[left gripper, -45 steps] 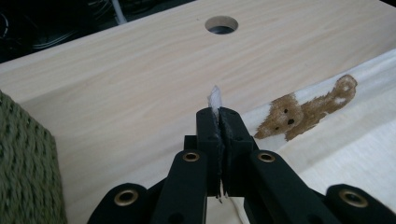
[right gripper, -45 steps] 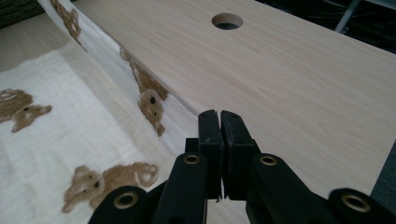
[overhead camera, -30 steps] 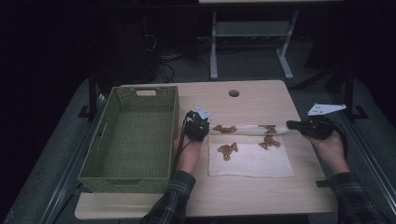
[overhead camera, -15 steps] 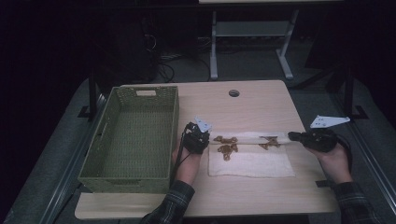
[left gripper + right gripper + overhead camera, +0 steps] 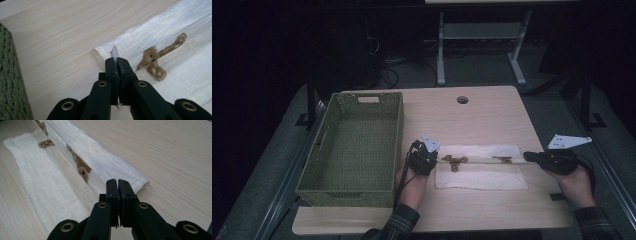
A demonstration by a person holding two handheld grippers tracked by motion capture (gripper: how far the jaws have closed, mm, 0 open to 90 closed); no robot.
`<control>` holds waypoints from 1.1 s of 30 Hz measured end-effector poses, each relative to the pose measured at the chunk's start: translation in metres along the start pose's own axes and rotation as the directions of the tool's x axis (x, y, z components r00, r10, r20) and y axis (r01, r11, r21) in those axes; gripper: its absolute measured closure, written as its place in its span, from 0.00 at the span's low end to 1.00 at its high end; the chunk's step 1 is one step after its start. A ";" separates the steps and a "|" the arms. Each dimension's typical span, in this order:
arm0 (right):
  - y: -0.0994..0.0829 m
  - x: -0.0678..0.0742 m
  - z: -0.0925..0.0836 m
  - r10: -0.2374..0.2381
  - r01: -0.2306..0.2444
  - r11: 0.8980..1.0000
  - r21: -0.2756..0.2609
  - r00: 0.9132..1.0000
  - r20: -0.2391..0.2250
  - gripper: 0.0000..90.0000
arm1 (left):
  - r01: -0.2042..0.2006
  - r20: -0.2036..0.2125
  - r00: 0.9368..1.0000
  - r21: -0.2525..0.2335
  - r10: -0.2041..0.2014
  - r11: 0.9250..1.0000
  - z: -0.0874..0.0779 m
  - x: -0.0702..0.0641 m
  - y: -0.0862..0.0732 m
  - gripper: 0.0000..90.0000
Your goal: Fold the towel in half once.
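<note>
A white cloth (image 5: 482,177) printed with brown bears lies on the wooden table, its far part folded over toward the person. My left gripper (image 5: 438,159) sits at the cloth's left end. In the left gripper view the left gripper (image 5: 117,61) is shut, with a scrap of the cloth (image 5: 160,32) poking out between the jaws. My right gripper (image 5: 527,156) is at the cloth's right end. In the right gripper view the right gripper (image 5: 117,183) is shut where the folded layer of the cloth (image 5: 50,177) runs into its jaws.
A green woven basket (image 5: 398,135) stands empty on the table's left, close beside the left hand; its wall (image 5: 10,82) is near the left gripper. A cable hole (image 5: 462,99) sits at the table's far middle. The table's right edge lies just beyond the right hand.
Both grippers have come toward the person and slightly down, drawing the cloth's far edge with them. The fold now covers more of the bear prints.
</note>
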State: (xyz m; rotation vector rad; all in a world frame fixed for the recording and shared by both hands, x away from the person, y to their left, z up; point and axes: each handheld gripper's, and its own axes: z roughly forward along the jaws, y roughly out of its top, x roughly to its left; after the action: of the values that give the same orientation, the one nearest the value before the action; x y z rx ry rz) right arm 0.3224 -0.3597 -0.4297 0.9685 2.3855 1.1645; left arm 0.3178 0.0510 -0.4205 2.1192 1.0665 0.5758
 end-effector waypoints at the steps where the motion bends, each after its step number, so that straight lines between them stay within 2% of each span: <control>1: -0.001 0.001 -0.001 0.001 -0.001 1.000 -0.001 1.000 -0.004 0.97 | -0.020 0.000 1.000 0.011 0.020 1.000 -0.002 0.000 -0.001 0.97; 4: -0.005 0.006 -0.005 0.006 -0.006 1.000 -0.004 1.000 -0.012 0.97 | -0.026 0.004 1.000 0.020 0.026 0.999 -0.003 -0.003 -0.005 0.97; 9: -0.009 0.012 -0.004 -0.013 0.013 1.000 0.018 1.000 -0.015 0.97 | -0.036 0.010 0.999 0.032 0.036 0.999 -0.005 -0.005 -0.008 0.97; 26: -0.026 0.022 -0.014 0.028 -0.026 0.999 0.023 0.998 -0.052 0.97 | -0.070 0.057 0.996 0.066 0.066 0.995 -0.008 -0.015 -0.021 0.97; 33: -0.031 0.028 -0.014 0.022 -0.019 0.999 0.038 0.998 -0.062 0.97 | -0.069 0.064 0.996 0.078 0.064 0.995 -0.009 -0.017 -0.022 0.97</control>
State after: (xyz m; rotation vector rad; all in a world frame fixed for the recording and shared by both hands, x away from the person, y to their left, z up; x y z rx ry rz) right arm 0.2812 -0.3625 -0.4450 0.9846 2.4597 1.1778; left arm 0.2905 0.0501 -0.4322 2.2343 1.0036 0.5032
